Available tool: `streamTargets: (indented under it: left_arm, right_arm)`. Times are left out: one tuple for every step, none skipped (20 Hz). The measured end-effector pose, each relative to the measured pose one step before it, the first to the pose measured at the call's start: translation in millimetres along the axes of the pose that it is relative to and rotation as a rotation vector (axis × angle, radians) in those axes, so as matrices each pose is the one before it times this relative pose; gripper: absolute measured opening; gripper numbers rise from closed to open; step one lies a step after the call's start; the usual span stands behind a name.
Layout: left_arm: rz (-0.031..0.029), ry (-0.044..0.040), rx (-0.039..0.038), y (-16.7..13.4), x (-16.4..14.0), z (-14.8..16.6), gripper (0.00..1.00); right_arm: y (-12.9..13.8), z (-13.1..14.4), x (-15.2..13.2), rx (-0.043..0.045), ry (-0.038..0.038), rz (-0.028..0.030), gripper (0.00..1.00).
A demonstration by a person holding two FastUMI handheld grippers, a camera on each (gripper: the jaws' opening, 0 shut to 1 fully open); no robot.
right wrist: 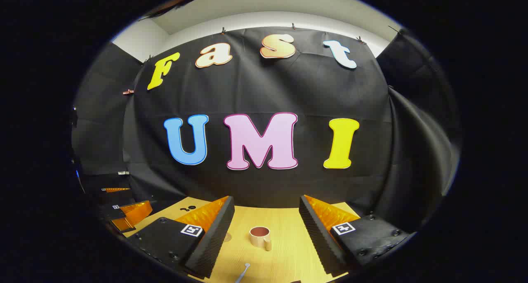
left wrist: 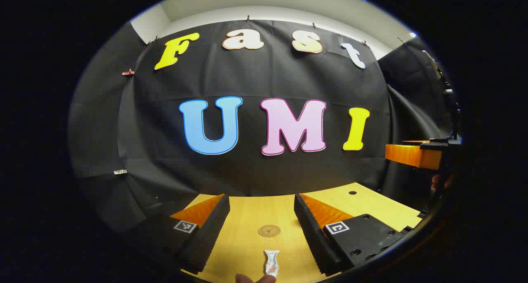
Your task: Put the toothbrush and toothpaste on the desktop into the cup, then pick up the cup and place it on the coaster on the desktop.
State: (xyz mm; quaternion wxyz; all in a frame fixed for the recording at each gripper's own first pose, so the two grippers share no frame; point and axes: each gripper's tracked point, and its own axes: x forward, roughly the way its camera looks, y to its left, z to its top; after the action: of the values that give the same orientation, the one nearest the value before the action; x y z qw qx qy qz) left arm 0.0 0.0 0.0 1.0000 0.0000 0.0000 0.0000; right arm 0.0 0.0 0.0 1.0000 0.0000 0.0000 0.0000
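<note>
Left gripper (left wrist: 261, 225): jaws wide, empty, above toothpaste (left wrist: 272, 262).
Right gripper (right wrist: 266, 229): jaws wide, empty.
Risk: cup (right wrist: 260, 236) may tip if toothbrush (right wrist: 242, 273) enters askew.

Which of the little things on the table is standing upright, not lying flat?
The cup: it stands upright, open mouth up. The toothpaste, toothbrush and round coaster all lie flat on the table.

Toothpaste, toothbrush, cup and coaster on a wooden desktop.
White toothpaste tube (left wrist: 272, 261) lies before round brown coaster (left wrist: 269, 230); handled cup (right wrist: 260, 236) stands upright, toothbrush (right wrist: 242, 273) lying nearer.
</note>
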Motion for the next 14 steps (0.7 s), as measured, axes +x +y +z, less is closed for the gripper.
streamTargets:
  left_arm:
    - [-0.00175, 0.00452, 0.00021, -1.26, 1.31, -2.6, 0.97]
    - [-0.00141, 0.00353, 0.00016, -0.81, 0.46, -0.88, 0.97]
    - [-0.00122, 0.00453, 0.00117, -1.58, 1.28, 0.26, 0.97]
    - [-0.00149, 0.00296, 0.0014, -0.77, 1.44, -2.04, 0.98]
    - [-0.00143, 0.00239, 0.00234, -1.01, 0.6, -0.85, 0.97]
    - [-0.00052, 0.00173, 0.00206, -0.4, 1.54, 0.65, 0.97]
    - [-0.00142, 0.00192, 0.00141, -0.17, 1.23, -1.8, 0.97]
    - [0.00017, 0.00355, 0.00219, 0.11, 1.2, -1.28, 0.97]
    - [0.00222, 0.00115, 0.0018, 0.54, 0.41, -0.41, 0.97]
    - [0.00084, 0.00094, 0.0003, 0.57, 1.3, 0.48, 0.97]
    - [0.00017, -0.00093, -0.00024, 0.5, 1.1, -0.97, 0.97]
    - [-0.00046, 0.00008, 0.00021, -0.01, 1.68, 1.25, 0.97]
    - [0.00028, 0.0016, 0.00056, -0.13, 1.97, -2.08, 0.97]
    - [-0.0003, 0.00109, -0.0008, 0.11, 1.96, -0.48, 0.97]
  right_arm:
    - [-0.38, -1.39, 0.7, 0.00122, 0.00301, -0.00092, 0.97]
    - [0.08, -1.15, 1.0, 0.00151, 0.00541, 0.00049, 0.97]
    - [-1.47, -2.79, 1.84, 0.00102, 0.00431, 0.00006, 0.97]
    - [-1.15, -1.5, 1.61, 0.00052, 0.00547, -0.00135, 0.96]
    - [0.21, -1.46, 1.0, 0.00196, 0.00312, 0.00088, 0.96]
    - [-0.33, -0.51, 1.39, 0.00305, 0.00135, 0.00165, 0.96]
    - [1.72, -1.38, 1.75, 0.00005, 0.00374, 0.00216, 0.96]
    - [-0.47, -0.93, 1.6, -0.00267, 0.00204, 0.00262, 0.96]
    - [1.13, -0.76, 1.81, -0.00263, 0.00243, 0.00327, 0.96]
    - [1.44, -1.39, 1.32, -0.0022, 0.00228, 0.00362, 0.96]
    - [0.74, -1.32, 1.75, -0.00227, 0.00202, 0.00326, 0.96]
    - [1.6, -0.31, 0.88, -0.00322, 0.00121, 0.00425, 0.96]
    - [1.02, -1.06, 1.4, -0.00471, 0.0015, 0.00282, 0.96]
    - [1.76, -0.98, 1.63, -0.00404, 0.00272, 0.00506, 0.96]
